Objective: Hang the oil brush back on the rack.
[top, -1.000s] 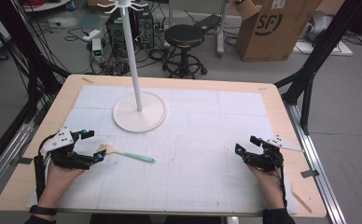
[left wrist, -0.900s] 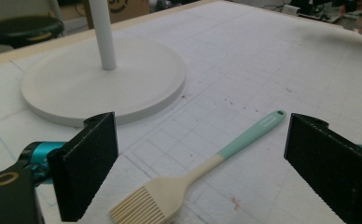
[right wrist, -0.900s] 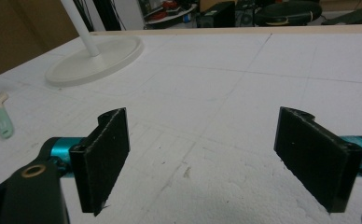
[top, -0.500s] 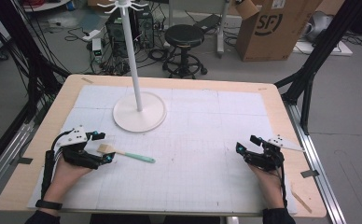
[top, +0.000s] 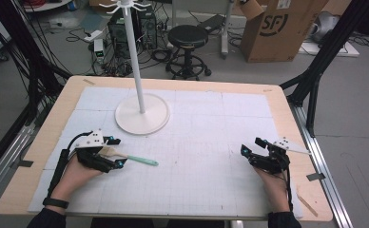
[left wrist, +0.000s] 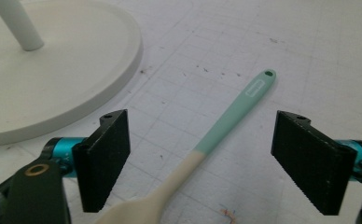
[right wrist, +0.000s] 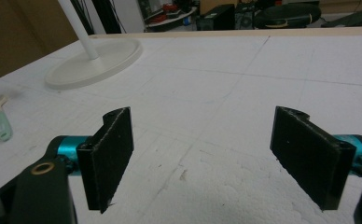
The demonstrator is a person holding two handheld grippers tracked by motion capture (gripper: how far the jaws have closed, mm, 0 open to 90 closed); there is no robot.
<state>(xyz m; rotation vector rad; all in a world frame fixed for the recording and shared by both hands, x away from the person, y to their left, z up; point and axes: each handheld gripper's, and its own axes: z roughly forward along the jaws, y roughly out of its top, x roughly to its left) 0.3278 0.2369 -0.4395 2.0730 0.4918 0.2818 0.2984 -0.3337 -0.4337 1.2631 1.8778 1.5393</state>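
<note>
A small spatula [left wrist: 226, 121] with a cream blade and a mint-green handle is laid flat on the white gridded mat [top: 206, 142], at the left part of the table [top: 287, 102], just in front of the round base of the white stand [top: 141, 113]. In the left gripper view the handle is seen to run away from the camera, with a small hole at its far end. The left gripper [top: 116, 152] is placed over the blade end of the spatula; its jaws are spread wide, one at each side of the spatula, and nothing is clamped between them. It cannot be told if the spatula is touched by a pad. The right gripper [top: 250, 147] is held low at the right part of the mat, well apart from the spatula, with jaws also spread wide and empty. Behind the table a black stool [top: 188, 37] and a cardboard box [top: 280, 28] are seen on the floor.
</note>
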